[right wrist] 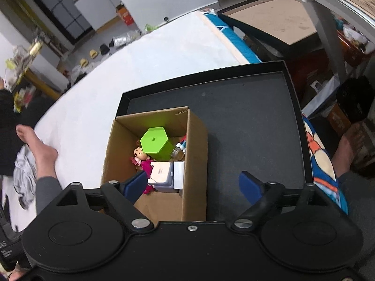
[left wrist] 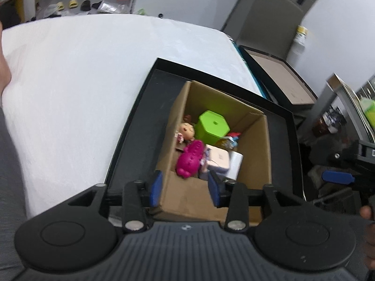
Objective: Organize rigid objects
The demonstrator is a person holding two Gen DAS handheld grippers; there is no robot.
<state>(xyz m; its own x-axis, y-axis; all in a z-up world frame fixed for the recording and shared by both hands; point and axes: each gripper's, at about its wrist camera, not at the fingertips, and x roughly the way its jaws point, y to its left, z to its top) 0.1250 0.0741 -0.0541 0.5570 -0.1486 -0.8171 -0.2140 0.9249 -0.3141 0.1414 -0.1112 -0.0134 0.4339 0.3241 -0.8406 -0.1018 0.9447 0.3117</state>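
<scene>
A brown cardboard box [left wrist: 256, 154] [right wrist: 194, 154] stands inside a shallow black tray [left wrist: 138, 128] [right wrist: 248, 121] on a white bed. In the box lie a green hexagonal container [left wrist: 212, 126] [right wrist: 155, 144], a small doll [left wrist: 187, 130] [right wrist: 140, 153], a magenta toy [left wrist: 189, 159], a pale pink and white case [left wrist: 219, 160] [right wrist: 161, 172], a white block [right wrist: 179, 174] and a small bottle [right wrist: 179, 149]. My left gripper [left wrist: 185, 189] hovers open and empty over the box's near wall. My right gripper [right wrist: 193, 187] is open and empty, wide across the box's near right corner.
The white bed [left wrist: 82, 89] [right wrist: 140, 65] spreads left and behind the tray. A second black-rimmed tray [left wrist: 279, 79] [right wrist: 269, 21] sits beyond the bed's right edge. A person's bare feet [right wrist: 44, 149] [right wrist: 349, 145] rest at both sides. The right gripper shows in the left wrist view [left wrist: 339, 178].
</scene>
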